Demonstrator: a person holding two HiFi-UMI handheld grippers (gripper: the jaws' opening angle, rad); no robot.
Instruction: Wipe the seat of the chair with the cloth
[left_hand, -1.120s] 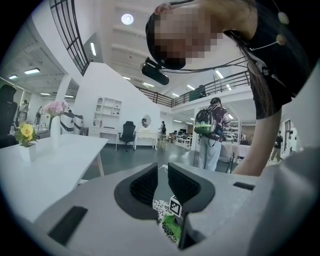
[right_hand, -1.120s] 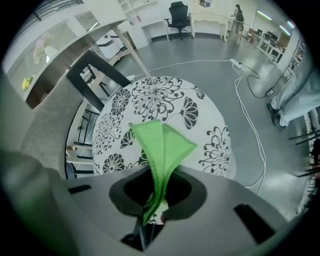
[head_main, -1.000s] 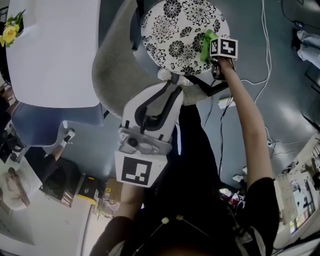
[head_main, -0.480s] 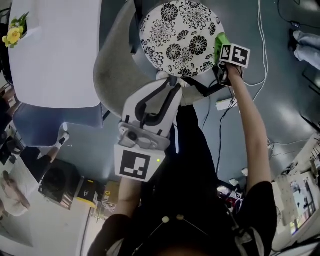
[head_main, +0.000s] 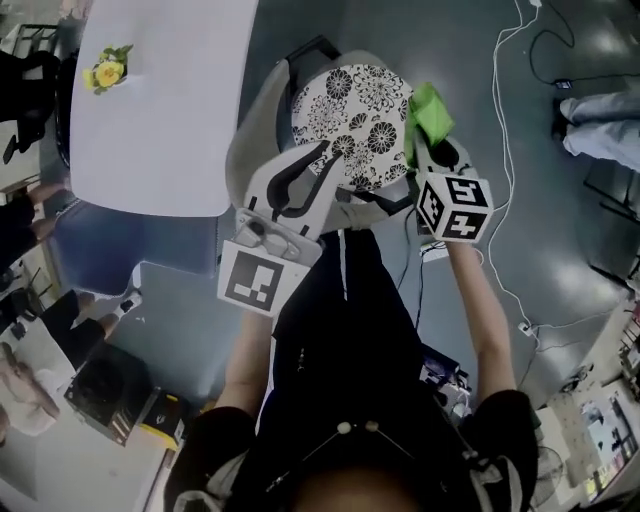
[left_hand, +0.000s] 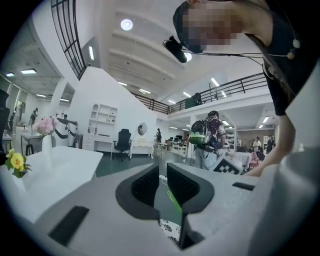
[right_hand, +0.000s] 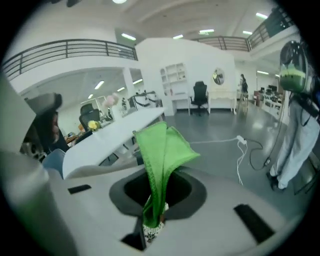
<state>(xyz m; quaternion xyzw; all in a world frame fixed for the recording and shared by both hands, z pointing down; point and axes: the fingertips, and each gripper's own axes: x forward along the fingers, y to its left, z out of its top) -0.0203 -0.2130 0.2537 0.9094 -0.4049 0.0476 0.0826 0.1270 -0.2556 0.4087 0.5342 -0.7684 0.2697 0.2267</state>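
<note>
**Left gripper** (left_hand: 163, 182): nearest to the body, held over the near edge of the chair. Its fingers (left_hand: 144, 186) stand a narrow slit apart with nothing between them. Only floor and a strip of floral pattern show through the gap. Reads as idle.

**Right gripper** (right_hand: 152, 219): fingers pressed together on the cloth (right_hand: 161, 147), pinching its lower end. The rest of the green fabric stands up above the grip in loose folds.

**Cloth position:** in the head view it sits at the right rim of the seat (head_main: 352, 105), partly beyond it. I cannot tell whether it touches the seat. The gripper looks level rather than tipped down, so probably not.

**Step in hand (judgement):** a wiping pass across the seat. To do it well:
- Tip the right gripper down so the folds, not the fingertips, lie on the pattern.
- Press lightly.
- Sweep from the right rim toward the backrest (head_main: 250, 150) in overlapping strokes, covering centre and rim.
- Hold the pinch firm, since little fabric is gripped.
- Keep the left gripper out of the stroke path.

**Counts:**
- Grippers: 2
- Cloth: 1
- Chair: 1, with one round floral seat
- White desk (head_main: 160, 120), farther off: 1
- Yellow flower (head_main: 107, 72) on that desk: 1
</note>
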